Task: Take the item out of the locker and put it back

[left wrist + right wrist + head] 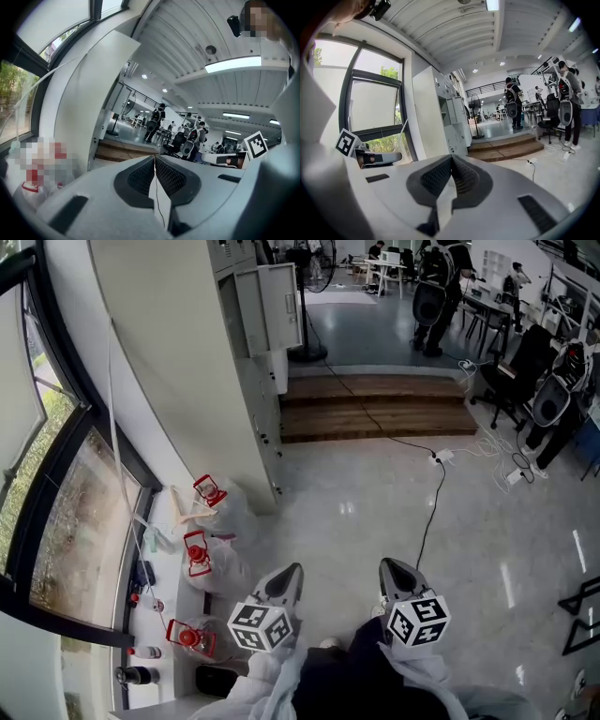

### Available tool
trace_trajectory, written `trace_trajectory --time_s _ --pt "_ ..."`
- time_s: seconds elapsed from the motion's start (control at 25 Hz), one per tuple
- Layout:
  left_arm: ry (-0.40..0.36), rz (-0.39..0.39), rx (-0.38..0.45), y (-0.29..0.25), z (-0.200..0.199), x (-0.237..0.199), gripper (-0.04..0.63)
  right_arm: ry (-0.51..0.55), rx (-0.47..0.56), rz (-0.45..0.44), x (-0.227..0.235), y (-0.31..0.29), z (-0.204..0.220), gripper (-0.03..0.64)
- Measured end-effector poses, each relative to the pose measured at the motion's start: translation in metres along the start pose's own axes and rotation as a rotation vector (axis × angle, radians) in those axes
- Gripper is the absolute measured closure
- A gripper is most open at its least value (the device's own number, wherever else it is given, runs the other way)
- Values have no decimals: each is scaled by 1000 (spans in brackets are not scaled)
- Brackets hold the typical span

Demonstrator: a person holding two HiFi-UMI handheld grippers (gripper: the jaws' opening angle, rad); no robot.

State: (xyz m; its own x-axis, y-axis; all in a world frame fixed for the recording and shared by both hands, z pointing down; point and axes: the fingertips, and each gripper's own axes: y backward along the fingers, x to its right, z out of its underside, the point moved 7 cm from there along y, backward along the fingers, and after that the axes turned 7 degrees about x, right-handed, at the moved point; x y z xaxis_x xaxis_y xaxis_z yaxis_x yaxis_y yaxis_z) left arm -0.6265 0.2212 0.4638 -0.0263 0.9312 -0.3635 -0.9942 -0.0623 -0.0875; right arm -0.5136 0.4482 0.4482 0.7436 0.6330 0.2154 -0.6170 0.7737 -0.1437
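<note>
The tall pale grey locker (187,362) stands at the upper left of the head view, with one small door (272,304) swung open on its far side. From this angle the inside is hidden and no item shows. My left gripper (290,570) and right gripper (391,564) hang side by side low in that view, over the floor, well short of the locker. In the left gripper view the left gripper (154,157) is shut with nothing between its pads. The right gripper (451,157) is shut and empty too, and the locker (450,117) lies ahead of it.
Clear bags with red fittings (200,552) and small bottles sit on the window ledge at the left. Wooden steps (375,407) cross the floor ahead, and a black cable (434,498) runs down from them. A standing fan (314,296), chairs and people (441,287) are farther back.
</note>
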Motion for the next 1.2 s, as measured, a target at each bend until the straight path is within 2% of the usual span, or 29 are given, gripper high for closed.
trace_trajectory --time_s 0.24,0.48,0.76,1.2 --pt "5 16 -31 5 9 3 581 -15 -15 0 -6 0 7 618" --pt "19 3 -39 -14 7 -7 581 -25 -46 -24 -2 -23 9 618" --pt "34 -41 -30 -62 -2 -31 582 -31 -71 -56 25 -78 0 618" --pt "26 -59 -29 -167 -37 -70 581 -9 -78 -101 77 -188 -35 618"
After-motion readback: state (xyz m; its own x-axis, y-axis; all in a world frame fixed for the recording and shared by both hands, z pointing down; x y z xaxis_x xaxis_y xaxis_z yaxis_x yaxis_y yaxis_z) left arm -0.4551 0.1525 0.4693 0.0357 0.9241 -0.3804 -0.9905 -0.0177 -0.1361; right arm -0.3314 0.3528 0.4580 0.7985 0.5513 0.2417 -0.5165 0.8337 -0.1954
